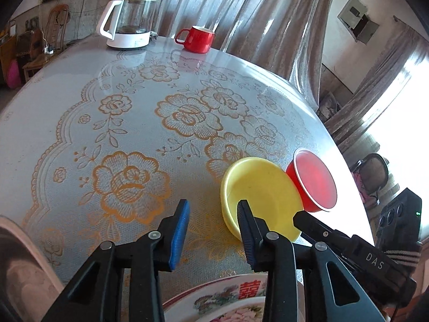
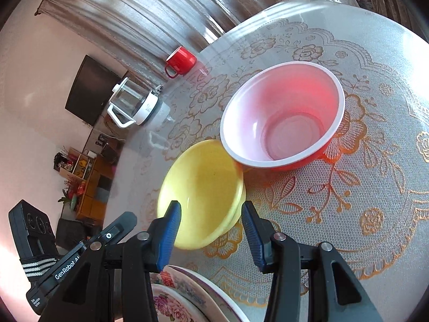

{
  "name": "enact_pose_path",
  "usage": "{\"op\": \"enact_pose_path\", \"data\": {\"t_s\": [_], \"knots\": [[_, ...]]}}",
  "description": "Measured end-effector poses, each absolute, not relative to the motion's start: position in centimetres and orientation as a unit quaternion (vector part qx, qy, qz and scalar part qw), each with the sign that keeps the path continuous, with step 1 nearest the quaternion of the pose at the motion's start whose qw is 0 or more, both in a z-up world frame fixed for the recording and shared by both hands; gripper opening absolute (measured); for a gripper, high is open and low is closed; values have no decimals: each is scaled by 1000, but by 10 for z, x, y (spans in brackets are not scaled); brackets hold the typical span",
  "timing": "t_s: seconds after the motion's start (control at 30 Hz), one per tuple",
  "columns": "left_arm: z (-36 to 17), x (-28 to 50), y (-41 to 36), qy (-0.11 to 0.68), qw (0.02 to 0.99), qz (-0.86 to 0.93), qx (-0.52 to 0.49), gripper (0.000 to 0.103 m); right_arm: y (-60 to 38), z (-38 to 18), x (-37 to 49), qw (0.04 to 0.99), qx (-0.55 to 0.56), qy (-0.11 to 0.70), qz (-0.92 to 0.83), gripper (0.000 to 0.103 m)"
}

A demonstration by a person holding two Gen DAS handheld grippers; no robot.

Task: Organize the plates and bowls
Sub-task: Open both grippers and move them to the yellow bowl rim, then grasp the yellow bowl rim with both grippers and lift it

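Observation:
A yellow bowl [image 1: 261,191] [image 2: 201,185] sits on the lace-patterned table [image 1: 107,102], touching a red bowl with a white inside [image 1: 312,181] [image 2: 284,112]. A floral plate [image 1: 214,302] [image 2: 185,289] lies at the near edge, under both grippers. My left gripper [image 1: 213,205] is open and holds nothing, hovering just left of the yellow bowl. My right gripper [image 2: 211,206] is open over the yellow bowl's near side, whose rim shows in the gap. I cannot tell whether a pad touches it. One right finger [image 1: 305,220] shows by the bowl's right rim.
A glass kettle with a white base [image 1: 131,21] [image 2: 134,107] and a red mug [image 1: 197,39] [image 2: 181,59] stand at the table's far edge by the curtain. The table's rounded edge runs close behind the red bowl. A chair and wooden furniture stand beyond.

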State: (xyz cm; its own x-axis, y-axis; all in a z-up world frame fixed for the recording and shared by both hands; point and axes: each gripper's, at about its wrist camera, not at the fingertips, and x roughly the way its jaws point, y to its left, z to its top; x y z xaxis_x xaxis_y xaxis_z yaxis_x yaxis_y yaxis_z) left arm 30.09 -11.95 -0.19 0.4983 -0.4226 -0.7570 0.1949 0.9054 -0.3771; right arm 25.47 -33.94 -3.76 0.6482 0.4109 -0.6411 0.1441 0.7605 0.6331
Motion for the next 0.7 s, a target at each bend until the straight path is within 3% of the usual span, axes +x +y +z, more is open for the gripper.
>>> {"op": "enact_pose_path", "data": {"t_s": [0.1, 0.23, 0.3, 0.7], "knots": [[-12, 310, -129, 482, 849, -183, -117, 29, -340, -42, 258, 843, 331, 417, 77, 47], [-21, 313, -139, 496, 838, -196, -119, 16, -340, -48, 260, 843, 319, 427, 70, 26], [-20, 308, -140, 490, 842, -194, -115, 16, -337, -46, 261, 845, 310, 429, 74, 21], [9, 274, -112, 445, 869, -184, -111, 17, -314, -34, 258, 860, 275, 422, 86, 20]]}}
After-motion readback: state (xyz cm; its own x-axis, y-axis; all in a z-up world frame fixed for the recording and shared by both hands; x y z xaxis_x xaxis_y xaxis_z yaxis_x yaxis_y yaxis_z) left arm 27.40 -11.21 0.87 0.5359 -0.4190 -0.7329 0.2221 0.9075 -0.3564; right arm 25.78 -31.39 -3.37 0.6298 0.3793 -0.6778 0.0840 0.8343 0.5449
